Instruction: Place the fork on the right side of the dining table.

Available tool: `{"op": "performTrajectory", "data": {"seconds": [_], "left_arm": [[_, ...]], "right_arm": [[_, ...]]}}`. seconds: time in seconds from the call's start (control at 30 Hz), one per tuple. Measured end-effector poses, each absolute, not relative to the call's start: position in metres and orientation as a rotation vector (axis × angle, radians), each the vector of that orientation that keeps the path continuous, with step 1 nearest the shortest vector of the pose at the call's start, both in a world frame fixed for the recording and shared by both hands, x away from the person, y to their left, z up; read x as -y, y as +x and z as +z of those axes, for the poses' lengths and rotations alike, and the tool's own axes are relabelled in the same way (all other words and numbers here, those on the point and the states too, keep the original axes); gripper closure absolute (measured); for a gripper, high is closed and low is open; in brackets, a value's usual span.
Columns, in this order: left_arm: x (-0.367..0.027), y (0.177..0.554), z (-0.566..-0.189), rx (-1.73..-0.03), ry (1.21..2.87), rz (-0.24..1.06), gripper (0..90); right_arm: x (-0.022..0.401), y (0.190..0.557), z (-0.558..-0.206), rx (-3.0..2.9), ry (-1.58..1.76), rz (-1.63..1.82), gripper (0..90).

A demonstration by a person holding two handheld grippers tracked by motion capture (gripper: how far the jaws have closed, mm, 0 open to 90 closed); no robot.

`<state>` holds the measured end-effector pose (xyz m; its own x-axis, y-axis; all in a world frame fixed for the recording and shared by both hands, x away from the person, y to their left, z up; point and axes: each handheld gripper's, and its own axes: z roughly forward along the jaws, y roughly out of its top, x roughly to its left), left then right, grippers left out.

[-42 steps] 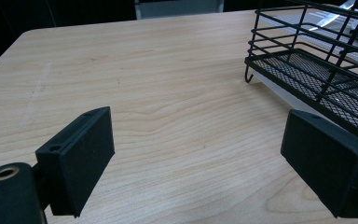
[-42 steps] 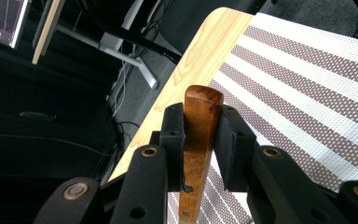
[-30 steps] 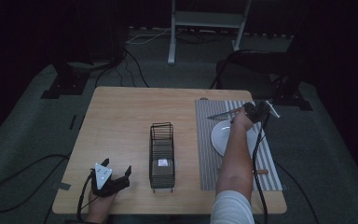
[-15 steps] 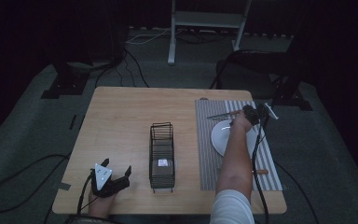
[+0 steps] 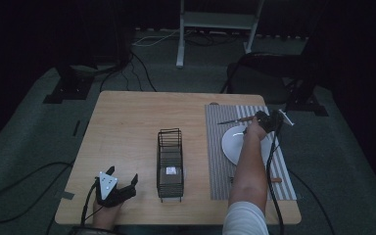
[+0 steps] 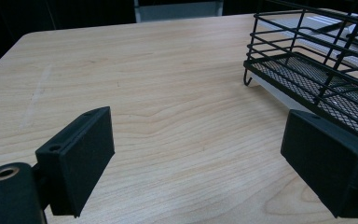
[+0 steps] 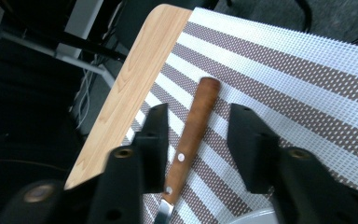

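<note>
Straddling the wooden-handled knife (image 7: 191,135) on the striped placemat (image 7: 307,84), right gripper (image 7: 196,140) open, apparently pre-grasp, closure next; left gripper (image 6: 196,158) wide, empty.

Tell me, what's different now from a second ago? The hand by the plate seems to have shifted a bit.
Very little. The right gripper has eased slightly toward the table's left, over the knife on the striped mat. Its jaws are open on either side of the wooden handle, nothing gripped yet. The left gripper stays open near the table's front edge; the wire rack and white plate have not moved.
</note>
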<state>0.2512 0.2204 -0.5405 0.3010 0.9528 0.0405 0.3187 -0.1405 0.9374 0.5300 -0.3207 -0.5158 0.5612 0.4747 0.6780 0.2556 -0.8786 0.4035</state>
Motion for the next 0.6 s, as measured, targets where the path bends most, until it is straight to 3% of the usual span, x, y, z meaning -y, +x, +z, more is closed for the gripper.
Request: {"op": "performTrajectory", "data": {"seconds": [0.17, 0.23, 0.33, 0.37, 0.6], "left_arm": [[-0.22, 0.251, -0.54, -1.175, 1.655, 0.867, 9.5], [-0.22, 0.251, -0.54, -1.174, 1.656, 0.866, 9.5], [-0.22, 0.251, -0.54, -1.174, 1.659, 0.864, 9.5], [-0.22, 0.252, -0.54, -1.173, 1.66, 0.863, 9.5], [-0.22, 0.252, -0.54, -1.171, 1.663, 0.861, 9.5]], "right_arm": [[0.321, 0.528, -0.512, -0.672, 2.542, 1.26, 47.3], [0.323, 0.524, -0.508, -0.738, 2.495, 1.314, 29.1], [0.321, 0.523, -0.504, -0.859, 2.438, 1.314, 25.7], [0.316, 0.522, -0.502, -0.978, 2.389, 1.294, 20.6], [0.293, 0.519, -0.506, -1.21, 2.312, 1.221, 13.6]]}}
